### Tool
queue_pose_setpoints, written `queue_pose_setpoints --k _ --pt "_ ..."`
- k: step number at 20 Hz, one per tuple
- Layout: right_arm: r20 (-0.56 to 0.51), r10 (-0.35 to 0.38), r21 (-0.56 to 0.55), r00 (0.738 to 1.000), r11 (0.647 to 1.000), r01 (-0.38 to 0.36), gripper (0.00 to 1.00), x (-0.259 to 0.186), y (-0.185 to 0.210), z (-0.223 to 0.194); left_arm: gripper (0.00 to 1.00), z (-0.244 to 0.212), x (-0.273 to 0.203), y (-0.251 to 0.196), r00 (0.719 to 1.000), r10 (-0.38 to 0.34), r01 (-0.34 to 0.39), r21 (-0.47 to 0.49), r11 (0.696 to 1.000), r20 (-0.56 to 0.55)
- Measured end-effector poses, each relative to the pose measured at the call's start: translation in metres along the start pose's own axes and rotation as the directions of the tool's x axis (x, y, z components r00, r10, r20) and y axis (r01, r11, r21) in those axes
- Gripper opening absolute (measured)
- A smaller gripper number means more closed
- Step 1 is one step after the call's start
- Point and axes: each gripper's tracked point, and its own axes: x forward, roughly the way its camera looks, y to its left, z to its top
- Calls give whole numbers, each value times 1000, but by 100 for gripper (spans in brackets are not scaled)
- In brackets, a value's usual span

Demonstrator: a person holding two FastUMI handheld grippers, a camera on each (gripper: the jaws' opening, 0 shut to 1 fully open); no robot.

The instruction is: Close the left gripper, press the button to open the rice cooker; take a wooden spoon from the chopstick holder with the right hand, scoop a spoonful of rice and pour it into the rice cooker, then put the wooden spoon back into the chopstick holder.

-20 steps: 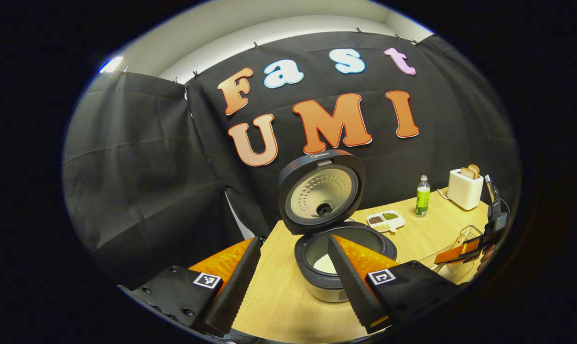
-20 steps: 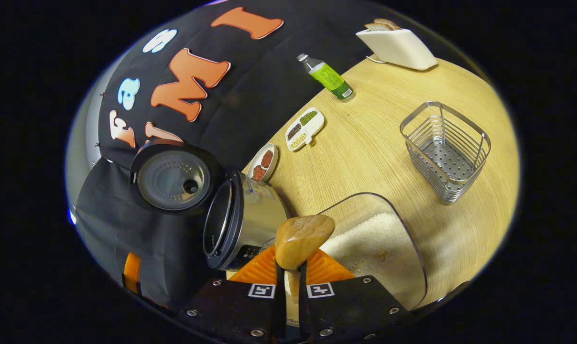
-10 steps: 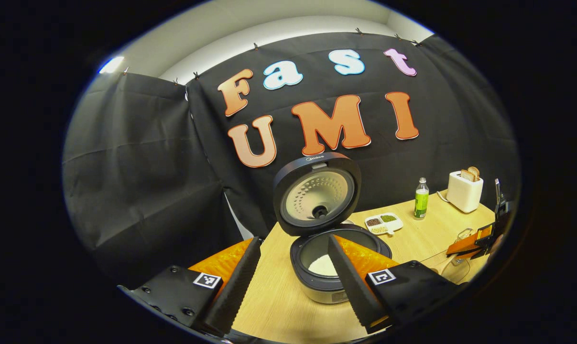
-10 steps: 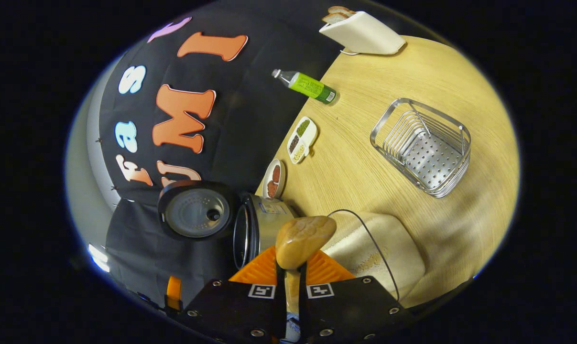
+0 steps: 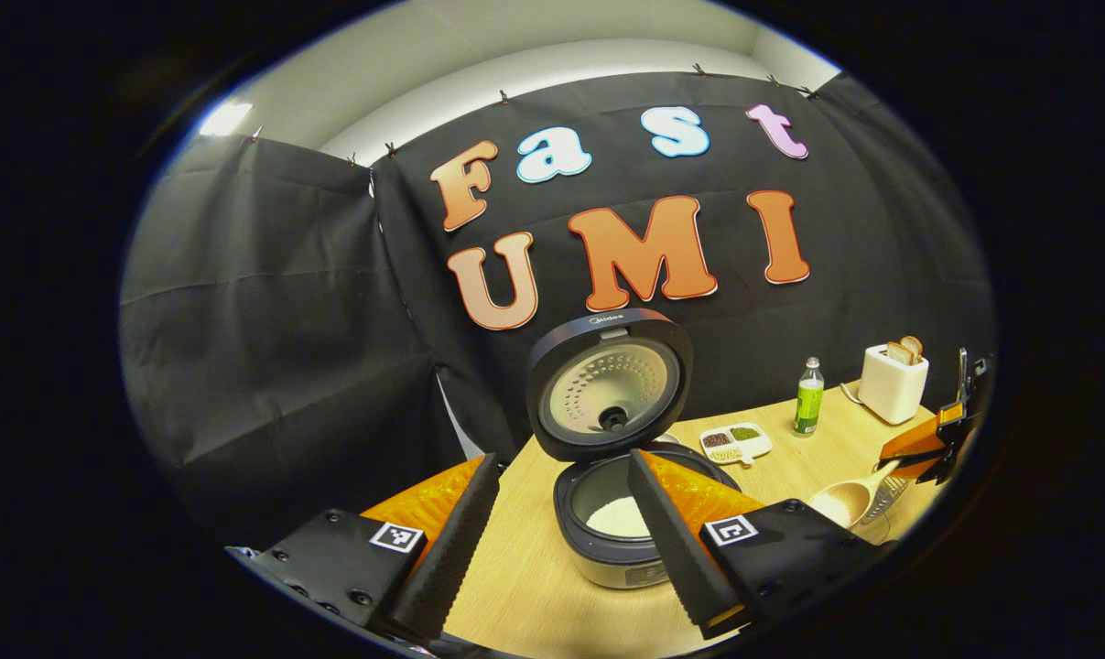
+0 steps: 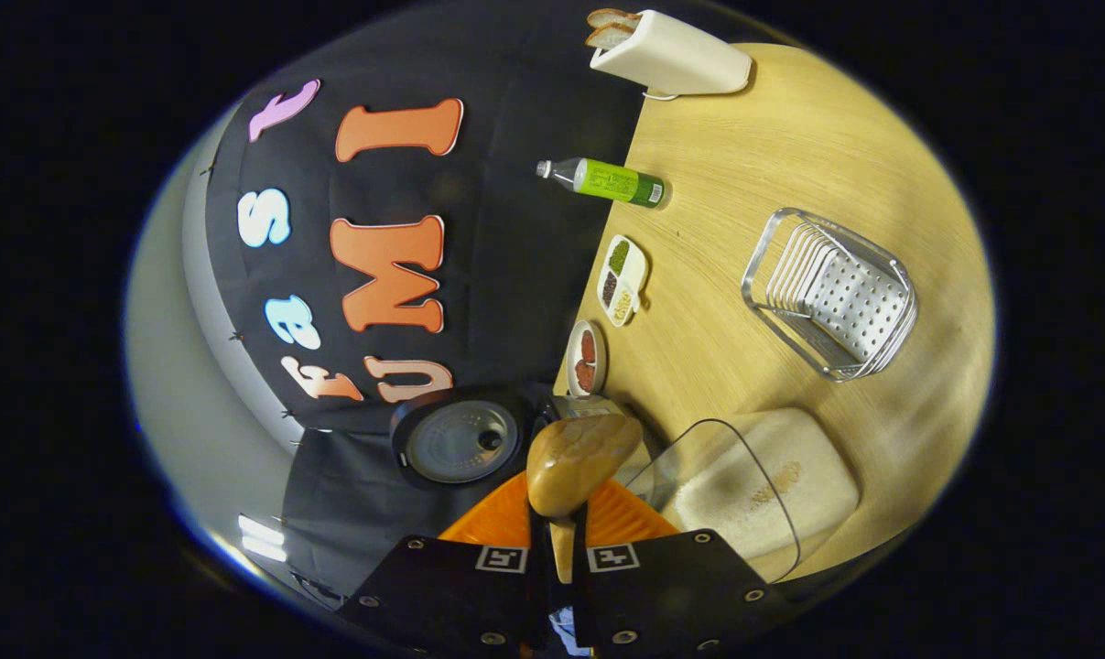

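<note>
Wooden spoon, clamped in the right tongs, should travel level to the wire holder near the surface's far edge; left tongs gape idle.

In my right gripper view the wooden spoon hides most of the rice cooker body, and the spoon's handle disappears between the right hand-held gripper fingers, so I can't see its end. In the left gripper view the left hand-held gripper's right finger covers part of the cooker pot's rim, and the right hand-held gripper is cut off at the picture's edge. The grains in the small divided dish are too small to tell.
</note>
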Motion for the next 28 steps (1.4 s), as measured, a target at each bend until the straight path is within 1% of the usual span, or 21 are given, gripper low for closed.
queue_pose_setpoints --k 1,2,3,4,5,6,7,8,10,13,15,16,18,19,22,25,28 --pt "-1 15 7 1000 1000 -15 10 -1 6 1 96 0 -1 0 1000 6 -6 -3 1000 1" --pt "-4 20 6 1000 1000 -20 10 0 10 2 87 0 -2 2 1000 12 -12 -7 1000 3" --pt "-10 28 8 1000 1000 -28 10 0 16 1 87 2 -4 2 1000 14 -14 -10 1000 9" --pt "-16 39 13 999 999 -39 5 2 23 0 91 6 -7 5 999 23 -22 -9 1000 22" --pt "-21 60 21 998 998 -59 10 3 32 0 95 12 -9 6 999 26 -25 -14 1000 41" --pt "-26 79 29 997 997 -78 10 6 41 -2 95 17 -12 9 998 28 -27 -17 999 60" --pt "-32 96 34 995 995 -95 10 9 52 -4 100 21 -14 10 997 26 -25 -18 1000 74" --pt "-38 109 31 993 994 -108 10 13 61 -6 87 25 -17 13 995 31 -29 -22 999 91" --pt "-49 127 18 991 992 -126 10 24 78 -11 96 33 -21 19 992 47 -44 -30 999 120" --pt "-72 145 3 987 989 -145 10 44 104 -16 99 38 -28 28 987 74 -69 -34 997 146" --pt "-88 152 -3 984 988 -153 10 58 113 -23 92 36 -32 33 986 85 -81 -37 996 147" --pt "-96 153 -5 983 988 -155 10 66 116 -25 99 33 -33 38 985 95 -90 -42 995 144" --pt "-107 148 -6 983 989 -149 10 82 121 -32 99 31 -35 47 984 118 -113 -49 992 137" --pt "-111 136 -16 984 990 -139 10 89 122 -34 92 30 -37 51 983 128 -122 -50 991 134" --pt "-106 90 -66 990 993 -98 10 114 124 -37 92 26 -38 61 980 152 -147 -46 988 126" --pt "-116 93 -76 989 992 -102 10 137 136 -42 95 20 -38 70 980 164 -161 -41 986 115" --pt "-95 47 -159 994 985 -61 10 159 139 -41 99 19 -38 77 977 180 -176 -41 984 112"
